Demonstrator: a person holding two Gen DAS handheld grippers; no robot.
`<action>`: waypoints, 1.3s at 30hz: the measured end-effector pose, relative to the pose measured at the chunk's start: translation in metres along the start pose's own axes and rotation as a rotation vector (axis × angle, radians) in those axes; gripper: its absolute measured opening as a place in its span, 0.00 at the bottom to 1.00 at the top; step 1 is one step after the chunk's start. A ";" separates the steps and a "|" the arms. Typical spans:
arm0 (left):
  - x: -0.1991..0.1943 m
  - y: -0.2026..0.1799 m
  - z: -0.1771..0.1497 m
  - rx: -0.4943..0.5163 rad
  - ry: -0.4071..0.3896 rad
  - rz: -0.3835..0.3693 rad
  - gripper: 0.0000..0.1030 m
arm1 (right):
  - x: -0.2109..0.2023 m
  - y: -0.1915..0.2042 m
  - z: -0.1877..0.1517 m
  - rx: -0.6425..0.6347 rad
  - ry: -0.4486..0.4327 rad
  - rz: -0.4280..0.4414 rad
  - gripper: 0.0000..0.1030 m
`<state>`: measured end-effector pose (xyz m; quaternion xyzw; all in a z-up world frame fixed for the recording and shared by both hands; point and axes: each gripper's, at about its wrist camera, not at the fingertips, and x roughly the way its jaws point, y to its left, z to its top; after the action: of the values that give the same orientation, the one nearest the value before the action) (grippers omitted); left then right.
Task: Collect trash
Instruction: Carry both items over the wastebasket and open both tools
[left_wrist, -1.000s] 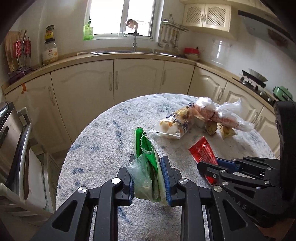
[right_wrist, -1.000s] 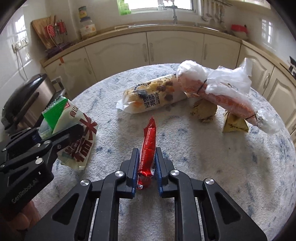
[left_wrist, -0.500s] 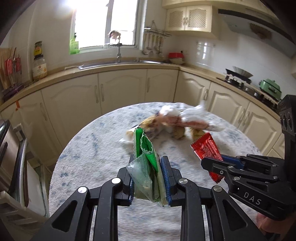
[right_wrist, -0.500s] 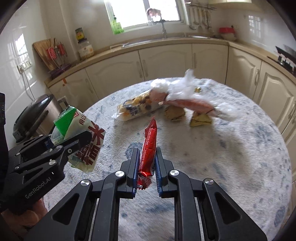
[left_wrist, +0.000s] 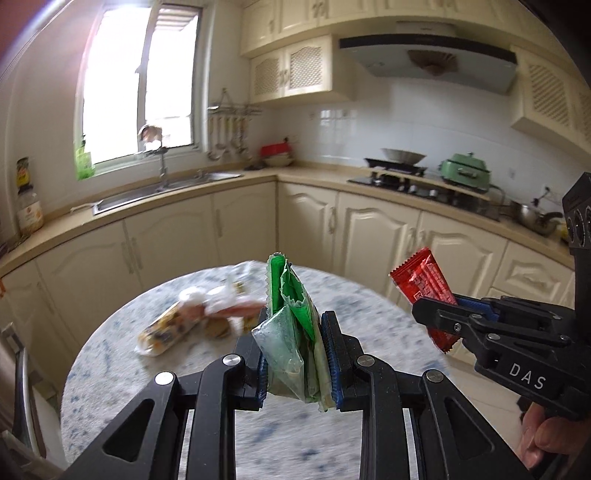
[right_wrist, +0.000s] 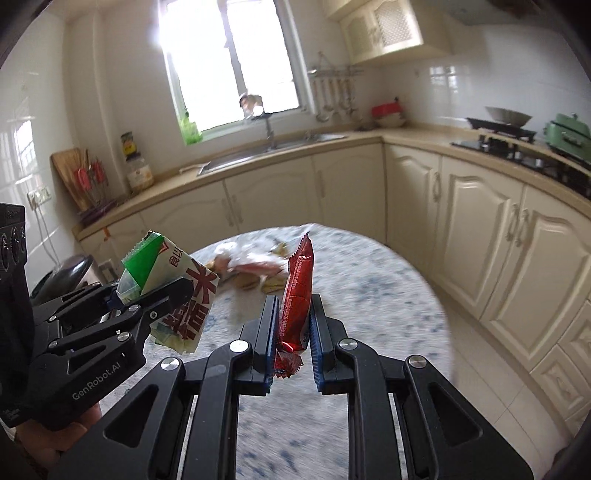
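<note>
Hard to make out: the leftover rubbish (left_wrist: 195, 321) on the round worktop (left_wrist: 369, 306) is smearing into a blur beyond the fingers; only a long clear packet of mixed snacks and a crumpled plastic bag are reading as shapes. The lower end of the green and white wrapper (left_wrist: 291, 328) is hiding between the pads. A trash bin (right_wrist: 62, 275) is showing only in part, behind the left gripper in the right view.

Left gripper (left_wrist: 297, 360): fingers are closing tight on the green and white wrapper, which is standing upright between them, above the worktop.

Right gripper (right_wrist: 293, 341): fingers are pinching the red wrapper (right_wrist: 297, 295) near its lower end; it is sticking up, tilting slightly. A hand (left_wrist: 546, 439) is gripping its handle at the frame edge.

Both grippers are pointing slightly downward, side by side.
</note>
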<state>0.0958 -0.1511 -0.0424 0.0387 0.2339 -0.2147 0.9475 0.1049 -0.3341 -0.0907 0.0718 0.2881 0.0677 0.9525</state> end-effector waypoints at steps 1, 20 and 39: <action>-0.002 -0.010 0.002 0.008 -0.006 -0.017 0.21 | -0.014 -0.010 0.000 0.008 -0.018 -0.024 0.15; 0.075 -0.196 0.025 0.126 0.152 -0.469 0.21 | -0.157 -0.190 -0.067 0.245 -0.066 -0.392 0.15; 0.312 -0.382 -0.032 0.283 0.577 -0.581 0.22 | -0.128 -0.345 -0.212 0.605 0.202 -0.500 0.15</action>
<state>0.1693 -0.6127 -0.2037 0.1593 0.4588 -0.4831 0.7286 -0.0884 -0.6739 -0.2570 0.2696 0.3957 -0.2470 0.8425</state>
